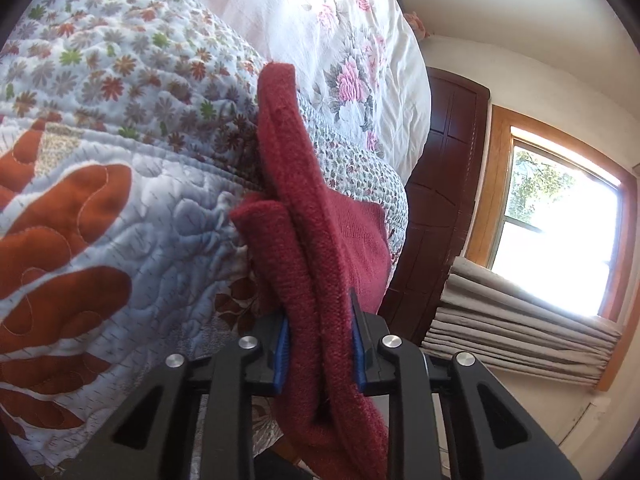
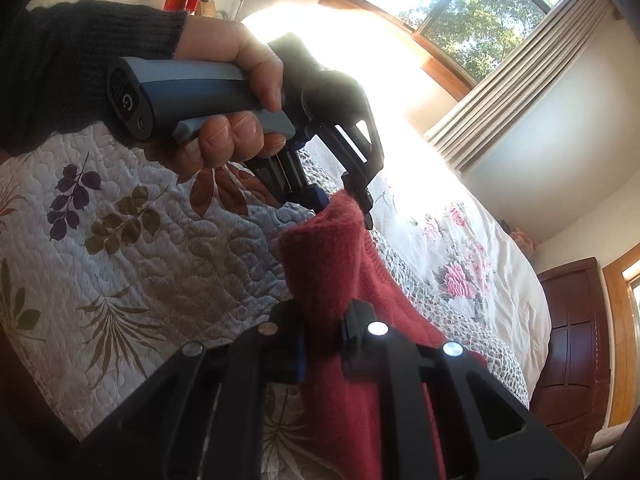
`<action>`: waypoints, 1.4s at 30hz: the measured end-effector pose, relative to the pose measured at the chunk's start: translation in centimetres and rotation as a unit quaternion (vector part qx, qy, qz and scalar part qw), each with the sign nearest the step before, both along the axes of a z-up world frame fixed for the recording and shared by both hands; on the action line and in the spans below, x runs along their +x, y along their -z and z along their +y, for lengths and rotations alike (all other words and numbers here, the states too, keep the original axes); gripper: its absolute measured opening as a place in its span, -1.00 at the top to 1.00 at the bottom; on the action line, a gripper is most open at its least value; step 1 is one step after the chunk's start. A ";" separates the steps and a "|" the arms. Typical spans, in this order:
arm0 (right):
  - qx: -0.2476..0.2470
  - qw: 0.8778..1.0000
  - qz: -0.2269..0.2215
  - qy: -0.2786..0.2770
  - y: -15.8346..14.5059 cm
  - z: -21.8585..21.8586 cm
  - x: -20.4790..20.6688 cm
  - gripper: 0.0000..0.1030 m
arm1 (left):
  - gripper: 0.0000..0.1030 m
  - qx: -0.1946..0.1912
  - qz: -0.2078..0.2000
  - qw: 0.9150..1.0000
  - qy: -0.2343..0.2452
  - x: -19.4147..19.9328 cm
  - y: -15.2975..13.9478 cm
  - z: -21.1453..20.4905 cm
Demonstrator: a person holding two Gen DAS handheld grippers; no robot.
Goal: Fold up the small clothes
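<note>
A dark red knitted garment [image 1: 316,216] hangs doubled over above the quilted bedspread [image 1: 120,208]. My left gripper [image 1: 320,344] is shut on a thick folded edge of it, blue pads pressing both sides. In the right wrist view the same red garment [image 2: 332,264] stretches between the two grippers. My right gripper [image 2: 322,344] is shut on its near edge. The left gripper [image 2: 344,204] shows there too, gripping the far corner, held by a hand [image 2: 236,92] in a dark sleeve.
A white flowered duvet [image 1: 352,52] lies bunched on the bed behind the garment. A dark wooden headboard [image 1: 436,200] stands at the bed's end. Beside it are a bright window [image 1: 560,232] and grey curtains [image 1: 512,328].
</note>
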State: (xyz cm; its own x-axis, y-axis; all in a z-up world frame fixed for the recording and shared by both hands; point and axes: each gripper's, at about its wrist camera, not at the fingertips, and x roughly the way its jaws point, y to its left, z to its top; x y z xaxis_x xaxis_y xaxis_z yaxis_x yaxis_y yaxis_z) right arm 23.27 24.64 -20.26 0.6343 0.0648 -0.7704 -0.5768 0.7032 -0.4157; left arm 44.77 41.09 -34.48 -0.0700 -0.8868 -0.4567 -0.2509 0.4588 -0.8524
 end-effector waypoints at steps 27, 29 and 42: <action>0.069 0.993 -0.044 0.080 -5.5 -4.4 -0.1 0.79 | 0.62 0.038 -0.100 0.993 0.044 1.9 -12.5 -8.0; 0.075 0.992 -0.047 0.086 -5.8 -4.9 -0.2 0.79 | 0.62 0.039 -0.104 0.993 0.046 1.9 -13.1 -8.5; 0.121 0.982 -0.070 0.124 -8.3 -9.7 -0.6 0.79 | 0.62 0.066 -0.135 0.987 0.062 1.5 -17.4 -12.5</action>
